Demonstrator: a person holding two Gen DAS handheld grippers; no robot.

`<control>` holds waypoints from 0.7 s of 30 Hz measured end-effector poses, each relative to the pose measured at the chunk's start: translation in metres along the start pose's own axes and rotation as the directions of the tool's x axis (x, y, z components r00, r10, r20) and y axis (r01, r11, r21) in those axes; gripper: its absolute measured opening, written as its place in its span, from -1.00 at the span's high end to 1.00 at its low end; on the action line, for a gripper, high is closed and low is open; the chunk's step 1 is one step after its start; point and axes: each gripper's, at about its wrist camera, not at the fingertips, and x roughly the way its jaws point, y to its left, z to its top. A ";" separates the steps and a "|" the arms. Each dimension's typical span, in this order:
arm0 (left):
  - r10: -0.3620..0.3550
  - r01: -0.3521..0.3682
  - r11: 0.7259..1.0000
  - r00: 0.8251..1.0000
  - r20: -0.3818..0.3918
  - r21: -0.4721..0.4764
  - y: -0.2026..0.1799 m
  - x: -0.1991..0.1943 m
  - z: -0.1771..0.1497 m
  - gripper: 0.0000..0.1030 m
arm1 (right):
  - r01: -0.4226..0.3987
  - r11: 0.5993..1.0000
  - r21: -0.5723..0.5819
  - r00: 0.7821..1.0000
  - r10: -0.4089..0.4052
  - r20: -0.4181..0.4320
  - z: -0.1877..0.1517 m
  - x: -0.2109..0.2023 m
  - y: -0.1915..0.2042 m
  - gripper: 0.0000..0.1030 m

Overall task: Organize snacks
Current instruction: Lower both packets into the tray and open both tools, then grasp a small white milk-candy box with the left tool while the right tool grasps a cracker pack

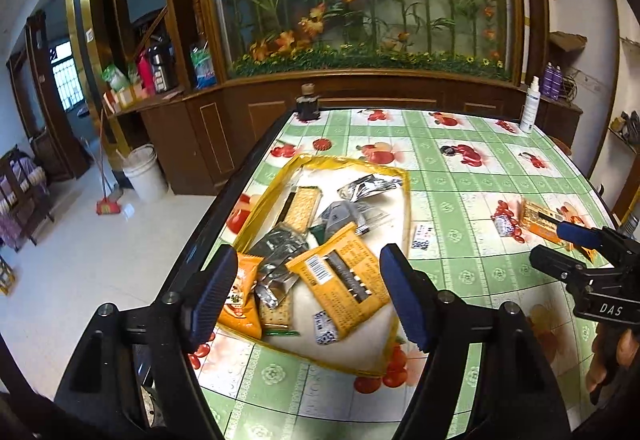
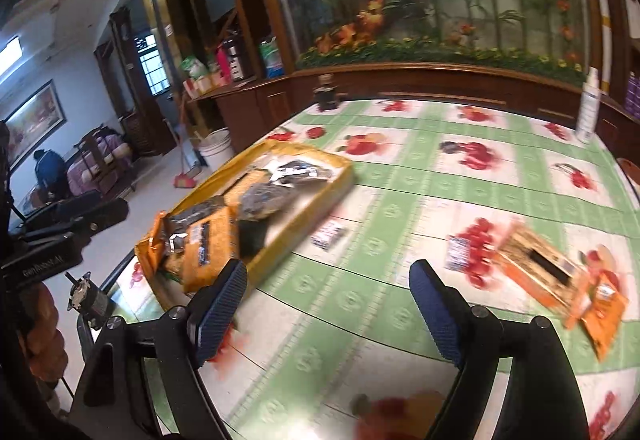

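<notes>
Green checked table carries a yellow tray of snack packets at its left edge; loose orange packets lie on the cloth well to the right; left gripper and right gripper both gape, gripping nothing

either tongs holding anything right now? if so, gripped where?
Nothing held. The left tongs stand open above the yellow tray of snacks; the right tongs stand open over bare tablecloth.
</notes>
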 end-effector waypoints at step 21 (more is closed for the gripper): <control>-0.010 0.010 0.996 1.000 -0.007 0.089 -0.058 -0.019 -0.001 -0.50 | 0.133 0.970 0.201 0.990 -0.140 0.019 -0.046 -0.066 -0.099 -0.68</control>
